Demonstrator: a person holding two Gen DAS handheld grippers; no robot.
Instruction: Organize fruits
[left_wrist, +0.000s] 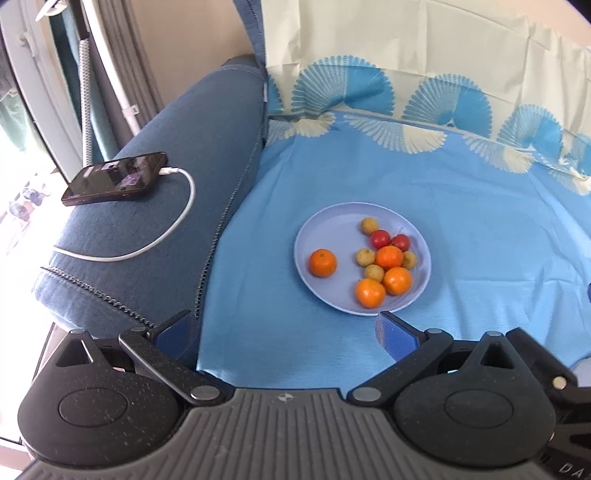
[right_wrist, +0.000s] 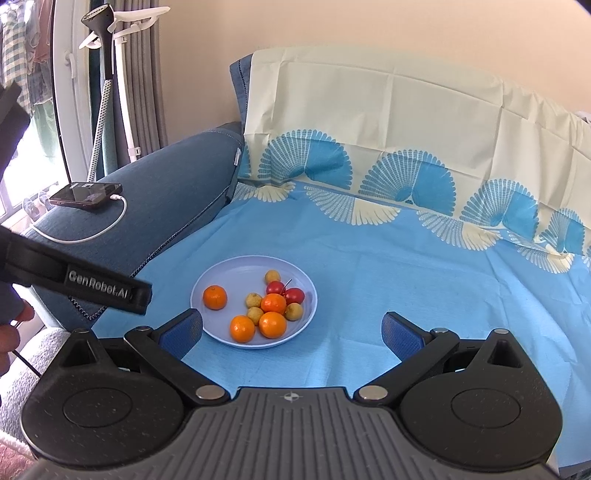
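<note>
Four oranges (left_wrist: 323, 262), four small yellow-green fruits (left_wrist: 365, 257) and two red fruits (left_wrist: 380, 239) are contained in a pale blue plate (left_wrist: 325, 229), which is set on a blue sheet (left_wrist: 480, 236) over a sofa. A charging phone (left_wrist: 114, 178) is laid on the armrest (left_wrist: 177, 147). The left gripper (left_wrist: 286, 330) and right gripper (right_wrist: 291, 328) are held near the plate, fingers spread, nothing gripped.

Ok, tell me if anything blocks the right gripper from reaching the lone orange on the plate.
Nothing visible does. The right gripper has its jaws open just short of the plate, and the lone orange sits apart from the other fruit on the plate's left side. The left gripper hangs off to the left, clear of that path.
</note>
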